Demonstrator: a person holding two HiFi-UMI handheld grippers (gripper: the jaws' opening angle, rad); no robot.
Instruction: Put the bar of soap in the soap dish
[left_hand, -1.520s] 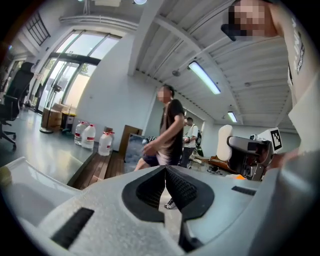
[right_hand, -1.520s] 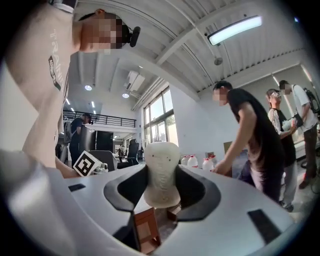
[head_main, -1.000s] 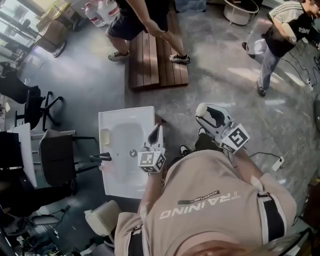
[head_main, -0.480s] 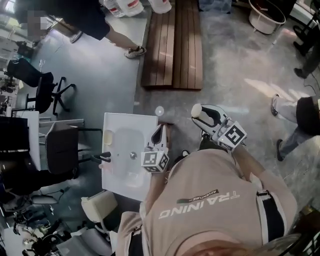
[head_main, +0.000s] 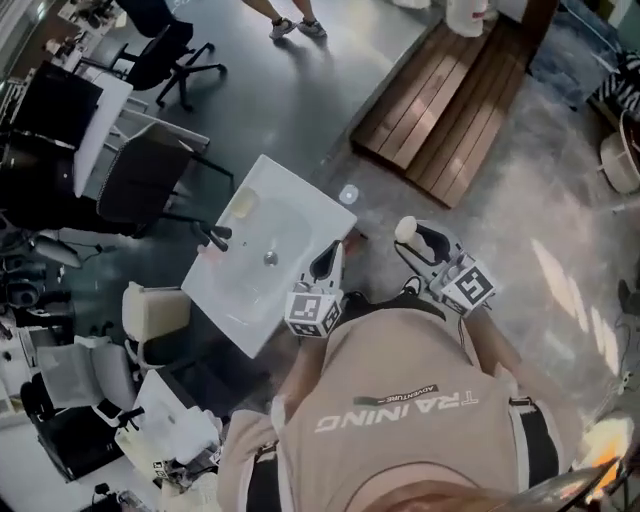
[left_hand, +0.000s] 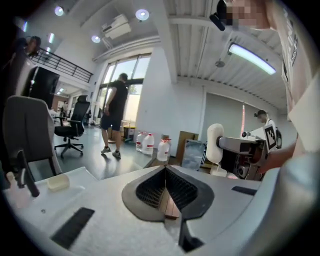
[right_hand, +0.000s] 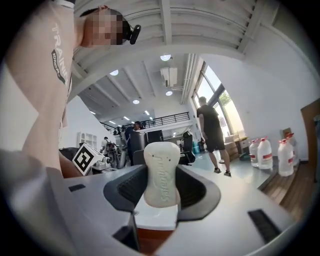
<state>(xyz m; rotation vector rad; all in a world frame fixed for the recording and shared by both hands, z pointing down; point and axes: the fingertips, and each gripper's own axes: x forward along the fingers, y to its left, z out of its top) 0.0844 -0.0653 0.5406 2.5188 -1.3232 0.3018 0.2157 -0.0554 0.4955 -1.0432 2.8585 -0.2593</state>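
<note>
Right hand-held gripper pinches the bar of soap; left hand-held gripper, jaws pressed together and empty, at 3 o'clock of the sink.

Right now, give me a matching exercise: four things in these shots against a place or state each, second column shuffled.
Things:
1. bar of soap
2. left gripper
3. white basin
4. wooden platform

Places or states:
A. jaws together, nothing between them
B. brown slats, flat on the floor
C. upright between the jaws of the right gripper
D. carries a black tap, just left of the left gripper in the head view

Pairs: 1-C, 2-A, 3-D, 4-B
</note>
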